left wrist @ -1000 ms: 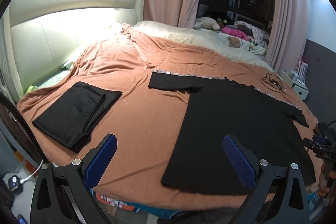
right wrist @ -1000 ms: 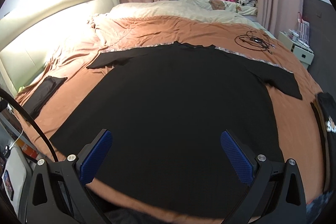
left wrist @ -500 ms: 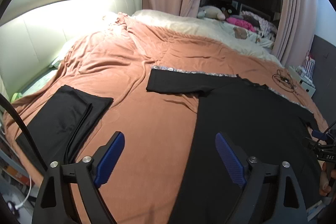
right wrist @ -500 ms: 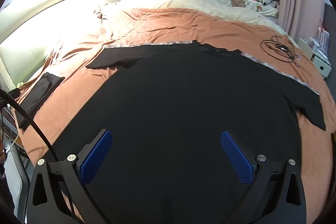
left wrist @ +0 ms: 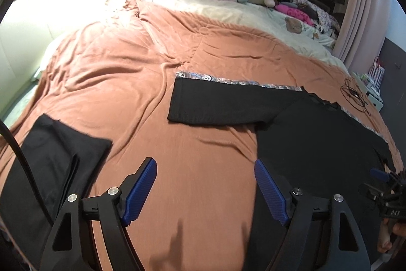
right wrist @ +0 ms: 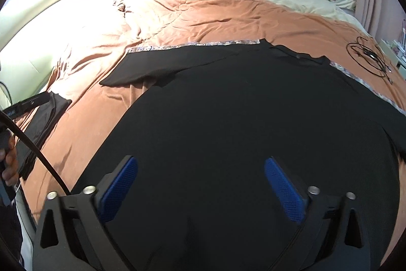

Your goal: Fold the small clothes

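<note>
A: Where does your black short-sleeved T-shirt [right wrist: 241, 118] lie?

B: Spread flat on the rust-orange quilted bedspread [left wrist: 121, 83], collar toward its far edge, one sleeve reaching toward the headboard side. A folded black garment [left wrist: 55, 156] sits near that side's near corner.

A: Your jaws?

B: Left gripper [left wrist: 204, 175]: wide, closing, only bedspread between the pads, the shirt's edge at the right one. Right gripper [right wrist: 200, 174]: wide, closing above the shirt's body, gripping nothing.
</note>
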The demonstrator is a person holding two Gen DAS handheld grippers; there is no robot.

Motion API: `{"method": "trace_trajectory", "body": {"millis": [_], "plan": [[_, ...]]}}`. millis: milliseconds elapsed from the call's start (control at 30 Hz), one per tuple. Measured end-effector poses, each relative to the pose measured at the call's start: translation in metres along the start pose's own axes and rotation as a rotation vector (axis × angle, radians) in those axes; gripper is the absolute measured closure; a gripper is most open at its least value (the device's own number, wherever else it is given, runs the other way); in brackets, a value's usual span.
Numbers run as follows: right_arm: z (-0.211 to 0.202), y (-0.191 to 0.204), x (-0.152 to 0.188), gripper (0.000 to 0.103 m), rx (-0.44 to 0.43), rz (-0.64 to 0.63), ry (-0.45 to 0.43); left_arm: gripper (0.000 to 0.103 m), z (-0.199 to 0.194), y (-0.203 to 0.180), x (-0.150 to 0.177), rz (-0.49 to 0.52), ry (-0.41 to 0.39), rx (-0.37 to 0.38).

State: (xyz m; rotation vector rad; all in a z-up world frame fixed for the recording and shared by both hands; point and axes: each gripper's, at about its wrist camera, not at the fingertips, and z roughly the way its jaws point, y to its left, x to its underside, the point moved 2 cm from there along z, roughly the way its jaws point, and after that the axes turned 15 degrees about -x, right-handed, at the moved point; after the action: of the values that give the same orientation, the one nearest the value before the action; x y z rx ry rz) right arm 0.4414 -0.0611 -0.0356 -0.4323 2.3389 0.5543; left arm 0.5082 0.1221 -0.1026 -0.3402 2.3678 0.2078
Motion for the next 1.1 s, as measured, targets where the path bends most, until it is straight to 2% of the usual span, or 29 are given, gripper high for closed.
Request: {"method": "trace_trajectory", "body": {"millis": [67, 133, 200, 300, 467, 533, 600, 700, 800, 867, 933, 967, 1000, 1100], "plan": [[0.009, -0.004, -0.009, 0.01, -0.01, 0.004, 0.005, 0.023, 0.018, 0.0, -0.012, 0.001, 0.013, -0.008], [0.018, -0.007, -0.019, 0.019, -0.017, 0.006, 0.008, 0.024, 0.036, 0.002, -0.024, -0.01, 0.033, -0.001], [0.028, -0.011, -0.031, 0.024, -0.035, 0.016, 0.01, 0.026, 0.058, 0.003, -0.037, -0.028, 0.063, 0.019], [0.041, -0.018, -0.047, 0.027, -0.048, 0.009, 0.014, 0.027, 0.086, 0.005, -0.052, -0.042, 0.1, 0.025], [0.069, -0.03, -0.071, 0.035, -0.051, -0.007, 0.029, 0.029, 0.143, 0.012, -0.073, -0.06, 0.157, -0.01], [0.082, -0.036, -0.08, 0.041, -0.049, -0.01, 0.035, 0.03, 0.166, 0.014, -0.078, -0.07, 0.187, -0.019], [0.094, -0.039, -0.088, 0.045, -0.056, -0.004, 0.039, 0.041, 0.182, 0.015, -0.081, -0.078, 0.197, -0.03], [0.11, -0.046, -0.096, 0.05, -0.085, 0.02, 0.039, 0.042, 0.202, 0.014, -0.081, -0.08, 0.205, -0.049], [0.127, -0.055, -0.104, 0.057, -0.116, 0.045, 0.04, 0.043, 0.218, 0.007, -0.082, -0.077, 0.221, -0.03], [0.138, -0.061, -0.108, 0.061, -0.138, 0.075, 0.043, 0.054, 0.227, 0.001, -0.08, -0.061, 0.247, -0.029], [0.154, -0.068, -0.116, 0.069, -0.173, 0.121, 0.048, 0.07, 0.227, -0.003, -0.082, -0.045, 0.231, -0.058], [0.162, -0.072, -0.12, 0.07, -0.19, 0.147, 0.049, 0.088, 0.226, -0.004, -0.084, -0.036, 0.229, -0.061], [0.167, -0.075, -0.123, 0.072, -0.203, 0.167, 0.048, 0.092, 0.226, -0.005, -0.086, -0.029, 0.229, -0.056], [0.186, -0.082, -0.133, 0.076, -0.267, 0.235, 0.026, 0.093, 0.212, -0.012, -0.098, 0.012, 0.192, -0.058]]}}
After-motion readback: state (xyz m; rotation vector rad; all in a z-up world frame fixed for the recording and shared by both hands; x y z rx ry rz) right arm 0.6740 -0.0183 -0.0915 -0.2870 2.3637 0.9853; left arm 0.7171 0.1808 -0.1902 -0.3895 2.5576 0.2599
